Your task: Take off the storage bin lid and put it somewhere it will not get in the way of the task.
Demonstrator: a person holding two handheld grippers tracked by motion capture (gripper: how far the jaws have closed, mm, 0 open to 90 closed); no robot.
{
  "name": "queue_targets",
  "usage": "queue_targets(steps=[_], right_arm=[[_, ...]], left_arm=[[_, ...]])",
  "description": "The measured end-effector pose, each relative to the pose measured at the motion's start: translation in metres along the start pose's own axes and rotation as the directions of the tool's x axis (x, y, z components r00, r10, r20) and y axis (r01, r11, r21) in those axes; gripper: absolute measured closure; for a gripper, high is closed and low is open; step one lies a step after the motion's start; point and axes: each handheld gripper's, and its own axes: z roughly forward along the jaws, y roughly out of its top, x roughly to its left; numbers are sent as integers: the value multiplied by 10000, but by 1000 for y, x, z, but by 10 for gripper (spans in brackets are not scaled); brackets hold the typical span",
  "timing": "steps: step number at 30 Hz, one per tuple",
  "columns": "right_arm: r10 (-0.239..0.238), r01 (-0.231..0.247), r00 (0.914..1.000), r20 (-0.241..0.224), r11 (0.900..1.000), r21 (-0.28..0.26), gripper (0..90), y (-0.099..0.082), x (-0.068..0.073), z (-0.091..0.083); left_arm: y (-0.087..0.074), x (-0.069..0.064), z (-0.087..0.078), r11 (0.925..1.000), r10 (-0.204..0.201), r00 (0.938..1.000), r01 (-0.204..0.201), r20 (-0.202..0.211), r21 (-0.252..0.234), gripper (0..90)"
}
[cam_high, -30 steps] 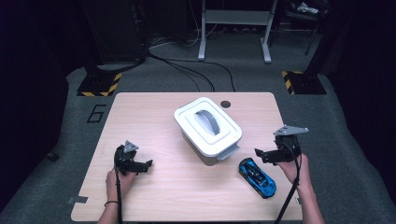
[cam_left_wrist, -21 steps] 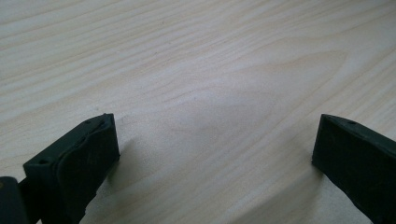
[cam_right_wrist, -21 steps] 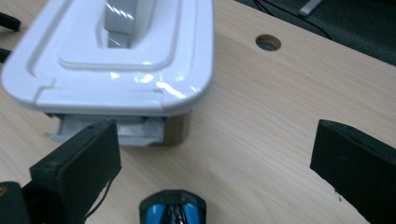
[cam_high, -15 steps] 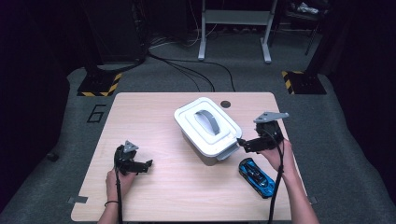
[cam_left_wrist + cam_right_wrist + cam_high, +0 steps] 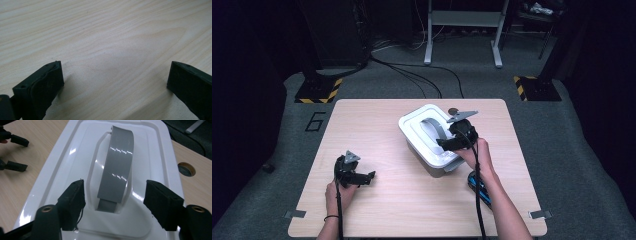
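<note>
A white lidded box (image 5: 424, 137) with a grey arched handle (image 5: 435, 127) stands at the middle of the wooden table (image 5: 377, 122). My right gripper (image 5: 443, 143) hovers over its lid, open, the jaws either side of the handle's near end (image 5: 112, 195) without touching it. A blue toy car (image 5: 478, 187) lies on the table behind that hand, partly hidden by the forearm. My left gripper (image 5: 369, 177) rests open near the front left, with bare wood (image 5: 110, 62) between its jaws.
A round cable hole (image 5: 186, 168) sits in the table just beyond the box. Dark floor, cables and yellow-black striped stand bases (image 5: 317, 92) surround the table. The left gripper's jaws (image 5: 15, 152) show far off in the right gripper view.
My right gripper has moved left from the table's right edge, past the blue car, to above the box lid. The left gripper has stayed put.
</note>
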Motion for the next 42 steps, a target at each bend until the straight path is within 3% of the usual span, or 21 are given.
queue_targets(steps=[1,4,11,28,35,39,42], right_arm=[[171,-175,9995,267,9998,122,361,2,0,5],[482,-483,9988,129,9988,89,414,2,0,12],[220,-219,9997,62,9997,-125,617,1,3,13],[783,-772,9945,703,9969,-171,667,-3,-3,9],[1219,-1204,9852,1203,9925,-196,672,-6,-4,7],[1268,-1240,9850,1168,9918,-315,669,-8,-6,6],[1211,-1190,9887,885,9925,-288,657,-8,-10,5]], left_arm=[[0,0,0,10000,-4,10000,4,-3,-4,4],[0,0,0,10000,-4,10000,4,-3,-8,3],[0,0,0,10000,-4,10000,4,0,-7,4],[0,0,0,10000,-4,10000,4,-3,-5,4],[0,0,0,10000,0,10000,0,0,-4,4],[0,0,0,10000,-3,10000,3,-3,-6,3],[0,0,0,10000,-2,10000,2,-1,-2,4]])
